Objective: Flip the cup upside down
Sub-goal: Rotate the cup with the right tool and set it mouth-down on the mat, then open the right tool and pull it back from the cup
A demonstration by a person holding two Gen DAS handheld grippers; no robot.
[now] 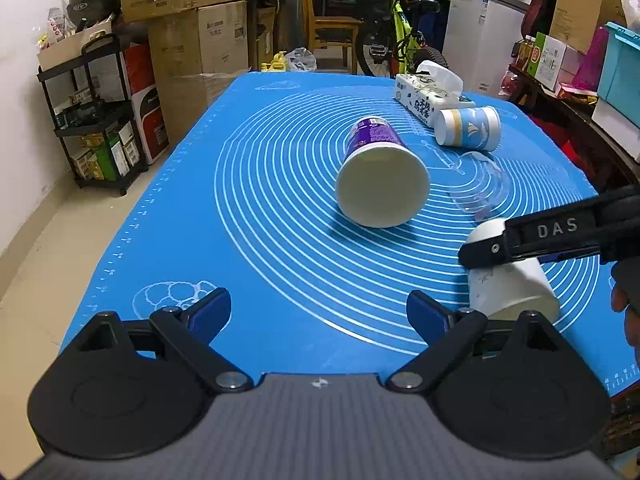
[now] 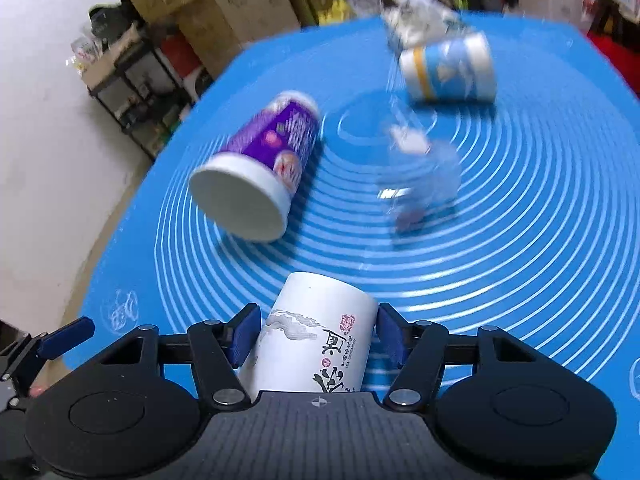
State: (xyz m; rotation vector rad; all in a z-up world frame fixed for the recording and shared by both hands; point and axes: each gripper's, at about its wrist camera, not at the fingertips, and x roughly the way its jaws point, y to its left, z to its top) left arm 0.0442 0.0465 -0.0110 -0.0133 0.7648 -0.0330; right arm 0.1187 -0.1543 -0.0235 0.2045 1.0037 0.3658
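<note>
My right gripper (image 2: 316,336) is shut on a white paper cup (image 2: 316,340) with black calligraphy, its base end pointing away from the camera, just above the blue mat (image 2: 520,240). In the left wrist view the same white cup (image 1: 508,280) sits at the right, tilted, clamped by the right gripper (image 1: 480,248). My left gripper (image 1: 320,312) is open and empty over the mat's near edge. A purple cup (image 1: 380,164) lies on its side mid-mat; it also shows in the right wrist view (image 2: 260,168).
A blue-and-white cup (image 1: 468,126) lies on its side at the back right beside a tissue pack (image 1: 428,92). A clear plastic cup (image 1: 478,184) lies on the mat. Boxes, a shelf cart (image 1: 96,120) and a bicycle stand beyond the table.
</note>
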